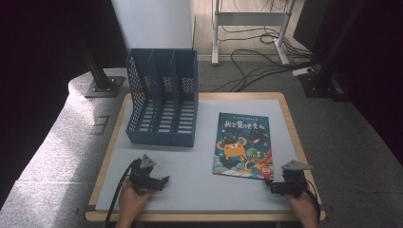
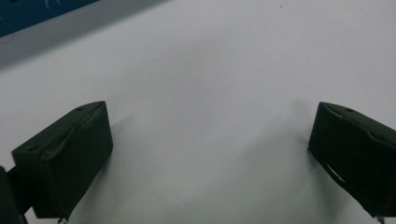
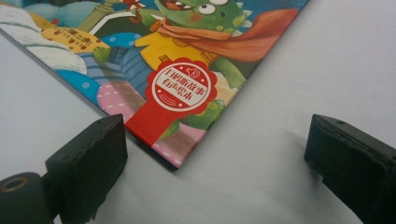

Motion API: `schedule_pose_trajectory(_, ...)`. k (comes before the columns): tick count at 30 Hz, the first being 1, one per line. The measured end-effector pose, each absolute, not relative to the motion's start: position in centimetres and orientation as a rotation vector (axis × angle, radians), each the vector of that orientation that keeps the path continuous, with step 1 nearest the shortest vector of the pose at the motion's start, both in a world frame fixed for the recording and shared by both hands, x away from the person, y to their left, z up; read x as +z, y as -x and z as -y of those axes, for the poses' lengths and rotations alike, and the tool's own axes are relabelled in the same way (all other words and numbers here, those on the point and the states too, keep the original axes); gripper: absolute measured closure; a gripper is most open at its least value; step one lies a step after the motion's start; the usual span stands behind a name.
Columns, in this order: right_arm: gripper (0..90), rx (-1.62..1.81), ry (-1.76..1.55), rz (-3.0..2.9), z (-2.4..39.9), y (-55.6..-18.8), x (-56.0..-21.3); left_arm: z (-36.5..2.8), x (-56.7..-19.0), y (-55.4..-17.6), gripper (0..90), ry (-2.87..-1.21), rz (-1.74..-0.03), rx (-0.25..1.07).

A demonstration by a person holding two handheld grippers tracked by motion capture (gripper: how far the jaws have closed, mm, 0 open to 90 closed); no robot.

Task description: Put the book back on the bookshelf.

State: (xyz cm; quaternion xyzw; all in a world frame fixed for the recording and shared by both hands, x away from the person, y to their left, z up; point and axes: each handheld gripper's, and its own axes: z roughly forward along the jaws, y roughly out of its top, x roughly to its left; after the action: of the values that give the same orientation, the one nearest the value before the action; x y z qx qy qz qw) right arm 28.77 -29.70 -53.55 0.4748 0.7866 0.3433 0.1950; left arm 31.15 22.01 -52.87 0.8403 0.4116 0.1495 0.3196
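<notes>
Lying flat on the table (image 1: 199, 185), the picture book (image 1: 244, 145) sits right of the blue file holder (image 1: 164, 97); the right gripper view cuts off all but its near corner (image 3: 180, 161). The cover's red seal (image 3: 182, 86) carries Chinese characters, too small to read reliably. Right gripper (image 1: 280, 186) jaws stand released, flanking that corner without contact. Left gripper (image 1: 154, 183) jaws stand released over bare table.

The book (image 1: 243, 145) is covered in a bright cartoon picture: a teal-blue ground, an orange creature, a green creature with an orange-red scarf, yellow title characters, and a red scalloped seal with white writing near one corner. The file rack (image 1: 164, 97) is dark blue, its walls pierced in a grid pattern. The surface (image 1: 190, 183) is pale grey, edged in light wood. Both tools are black.
</notes>
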Motion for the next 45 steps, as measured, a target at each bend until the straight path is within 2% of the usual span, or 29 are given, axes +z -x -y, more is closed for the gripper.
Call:
schedule_pose_trajectory(34, 5.1, 0.956, -1.330, -2.206, 29.7, -28.8, -53.5, -22.0, -52.8, -31.2, 0.0, -2.211, -1.081, 0.389)
schedule_pose_trajectory(41, 4.8, 0.951, -1.337, -2.208, 29.6, -28.9, -53.5, -21.5, -52.5, -31.6, 0.0, -2.210, -1.078, 0.346)
schedule_pose_trajectory(45, 0.7, 0.959, -1.355, -2.215, 29.5, -29.0, -53.4, -20.3, -52.2, -32.0, 0.0, -2.228, -1.042, 0.335)
